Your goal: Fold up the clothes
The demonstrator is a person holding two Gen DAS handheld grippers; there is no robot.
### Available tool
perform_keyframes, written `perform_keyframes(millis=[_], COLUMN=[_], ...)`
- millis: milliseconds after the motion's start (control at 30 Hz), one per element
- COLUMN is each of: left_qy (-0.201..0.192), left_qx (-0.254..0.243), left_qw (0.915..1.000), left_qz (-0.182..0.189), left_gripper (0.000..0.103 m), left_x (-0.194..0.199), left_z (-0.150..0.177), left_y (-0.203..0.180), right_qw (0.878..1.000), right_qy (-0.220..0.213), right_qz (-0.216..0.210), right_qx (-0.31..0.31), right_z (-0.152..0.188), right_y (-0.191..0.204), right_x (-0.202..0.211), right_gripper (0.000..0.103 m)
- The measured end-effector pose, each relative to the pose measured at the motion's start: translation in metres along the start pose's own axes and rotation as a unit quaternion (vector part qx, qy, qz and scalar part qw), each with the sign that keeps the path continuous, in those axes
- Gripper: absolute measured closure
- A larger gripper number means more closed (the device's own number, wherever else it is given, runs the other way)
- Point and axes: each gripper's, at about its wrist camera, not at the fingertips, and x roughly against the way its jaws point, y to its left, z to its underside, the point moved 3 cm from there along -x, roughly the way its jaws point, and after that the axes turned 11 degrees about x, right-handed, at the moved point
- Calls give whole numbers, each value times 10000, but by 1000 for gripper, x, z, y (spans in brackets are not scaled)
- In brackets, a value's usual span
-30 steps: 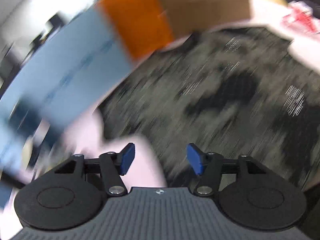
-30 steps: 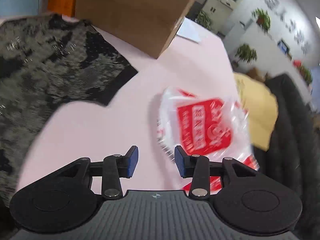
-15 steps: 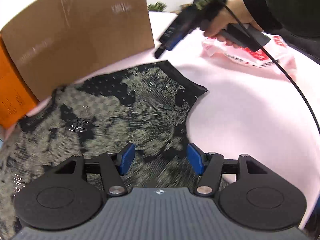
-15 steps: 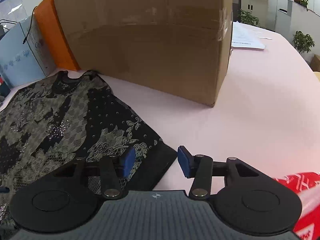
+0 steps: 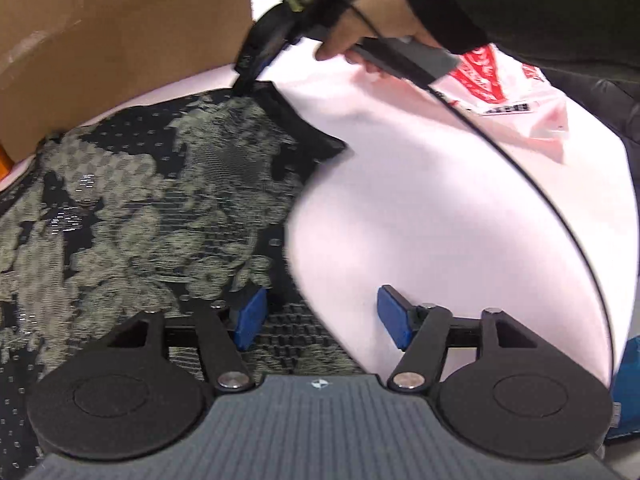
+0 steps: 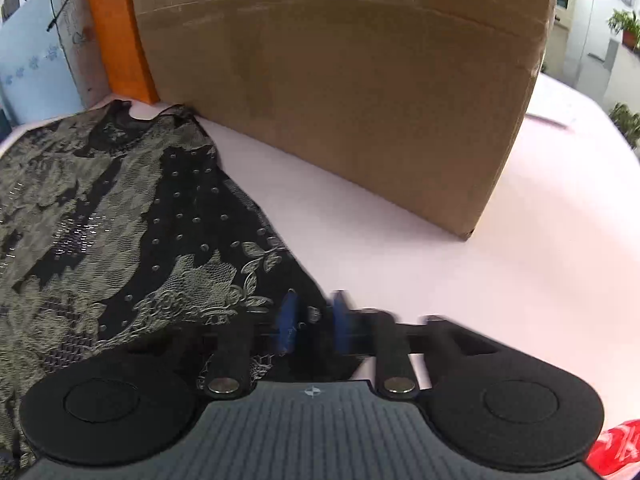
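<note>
- Left wrist view: the left tongs (image 5: pixel 318 318) hang over the near side edge of the garment (image 5: pixel 152 208), jaws apart and opening. The left blue pad (image 5: pixel 250 318) is over the cloth, the right one over bare desk (image 5: pixel 440 208); neither presses anything.
- The garment, black with a pale floral and check pattern, lies spread flat on the pink desk and fills the left of this view. Its short sleeve (image 5: pixel 296 128) reaches out toward the middle.
- Farther off, the right hand (image 5: pixel 376 16), in a dark sleeve, holds the right tongs (image 5: pixel 244 84) with their tip down on the sleeve's far corner. A black cable (image 5: pixel 532 184) curves away from the handle.
- A brown cardboard box (image 5: pixel 120 36) stands behind the garment. A white and red plastic bag (image 5: pixel 516 92) lies on the desk at the right.
- Right wrist view: the right tongs (image 6: pixel 314 322) are clenched, blurred, with the dark sleeve hem (image 6: pixel 304 280) between the pads.
- The garment (image 6: pixel 100 232) spreads to the left, its neckline (image 6: pixel 120 116) near the cardboard box (image 6: pixel 340 92).
- An orange box (image 6: pixel 116 36) stands beside the cardboard one, with a pale blue box (image 6: pixel 36 60) further left.
- A red scrap of the bag (image 6: pixel 618 446) shows at the lower right.
</note>
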Motion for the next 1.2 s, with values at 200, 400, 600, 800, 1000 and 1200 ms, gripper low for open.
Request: perform_keyframes(millis=[200, 400, 600, 800, 1000, 1200], left_qy=[76, -80, -679, -621, -146, -320], left_qx=[-408, -86, 873, 1826, 1911, 210], left_qw=[9986, 9985, 9927, 9534, 9375, 9454], left_qz=[342, 533, -487, -2320, -2905, -3236], left_gripper=[37, 36, 32, 30, 30, 23], left_x=[2, 28, 74, 100, 113, 128], left_z=[10, 16, 25, 46, 65, 98], left_y=[-27, -14, 90, 252, 336, 338], right_qw=[9968, 9923, 9913, 9996, 9937, 9953], right_qy=[221, 52, -106, 258, 414, 768], right_qz=[649, 1218, 1084, -87, -772, -494], right_qx=[418, 207, -735, -62, 698, 322], right_z=[-6, -11, 17, 32, 29, 48], right_y=[4, 3, 15, 124, 231, 236], right_x=[-3, 16, 75, 103, 93, 105], right_gripper=[97, 75, 55, 53, 37, 29])
